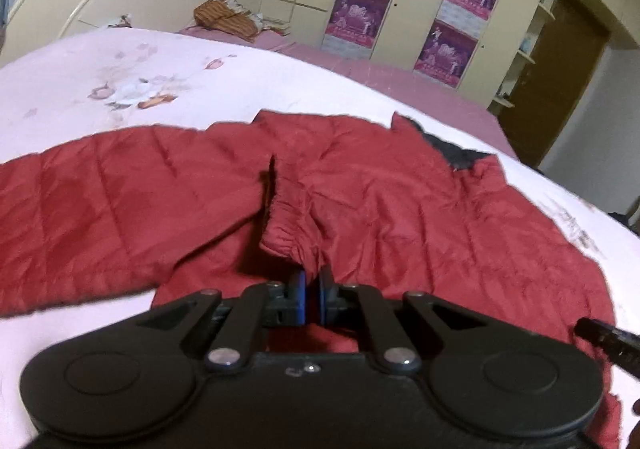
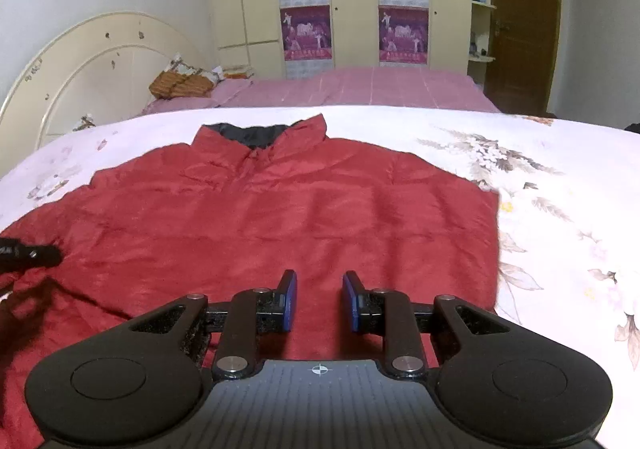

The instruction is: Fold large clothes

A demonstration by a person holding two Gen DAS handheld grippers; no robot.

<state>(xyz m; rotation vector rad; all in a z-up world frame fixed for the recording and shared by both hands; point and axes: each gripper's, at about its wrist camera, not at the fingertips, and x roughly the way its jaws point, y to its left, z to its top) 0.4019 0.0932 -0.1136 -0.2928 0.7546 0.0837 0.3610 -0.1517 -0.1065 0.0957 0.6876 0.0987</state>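
A large red quilted jacket (image 2: 288, 217) with a dark lining at the collar (image 2: 256, 135) lies spread on a white floral bedspread (image 2: 560, 185). In the left wrist view the jacket (image 1: 400, 189) fills the middle, one sleeve (image 1: 100, 193) stretched to the left. My left gripper (image 1: 311, 281) is shut on a bunched fold of the red jacket, lifted over the body. My right gripper (image 2: 319, 289) is open and empty, low over the jacket's lower front. The left gripper's tip shows at the left edge of the right wrist view (image 2: 36, 255).
A cream headboard (image 2: 92, 61) stands at the back left with an orange striped bundle (image 2: 180, 85) beside it. A pink sheet (image 2: 360, 89) covers the far bed. Cream wardrobes with purple posters (image 2: 308, 33) and a brown door (image 2: 520, 21) line the far wall.
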